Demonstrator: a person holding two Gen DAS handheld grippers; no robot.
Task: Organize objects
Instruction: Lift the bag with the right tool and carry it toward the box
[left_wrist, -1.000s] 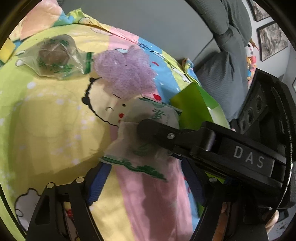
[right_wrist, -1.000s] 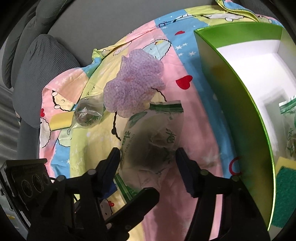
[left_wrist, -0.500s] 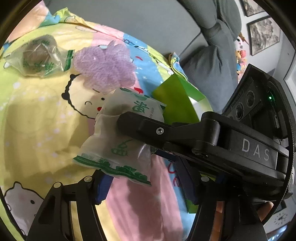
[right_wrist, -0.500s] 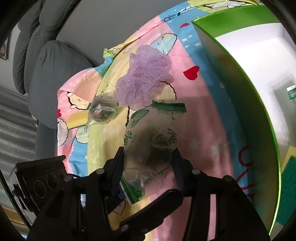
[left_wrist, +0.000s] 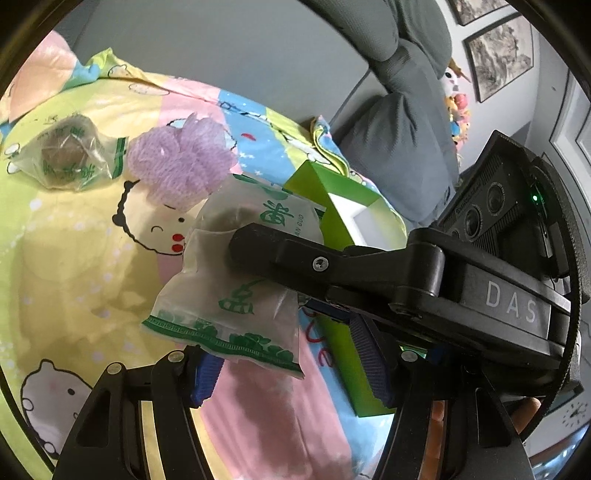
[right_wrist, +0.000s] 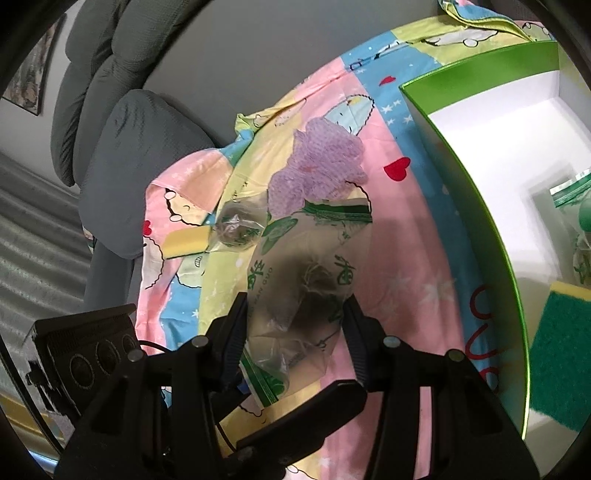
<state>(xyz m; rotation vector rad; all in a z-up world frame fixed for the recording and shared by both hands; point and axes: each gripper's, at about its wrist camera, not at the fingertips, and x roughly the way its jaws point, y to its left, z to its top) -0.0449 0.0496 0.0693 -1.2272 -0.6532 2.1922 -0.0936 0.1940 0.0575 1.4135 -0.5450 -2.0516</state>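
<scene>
The right gripper (right_wrist: 293, 328) is clamping a clear printed bag (right_wrist: 303, 280) with a dark bundle inside, its two pads pressing the bag's sides and holding it above the cartoon-print sheet (right_wrist: 406, 258). The left gripper (left_wrist: 291, 365) is sitting under the bag's lower green-printed edge, jaws partly apart; whether its pads are actually pinching the plastic cannot be told. The green box (right_wrist: 480, 206) is lying open along the sheet's right edge, white inside, already holding another printed bag (right_wrist: 580, 236) and a green-and-yellow sponge (right_wrist: 565, 347) near its front corner. To carry the bag well, the person is probably best keeping the grip on the bundle rather than the loose film, lifting it clear of the box wall, then lowering it into the bare white floor behind the sponge. Out on the sheet, a purple mesh puff (right_wrist: 321, 162) is resting just behind the held bag, with a second small bag (right_wrist: 236, 229) and a yellow sponge (right_wrist: 186, 242) towards the sheet's left edge.
</scene>
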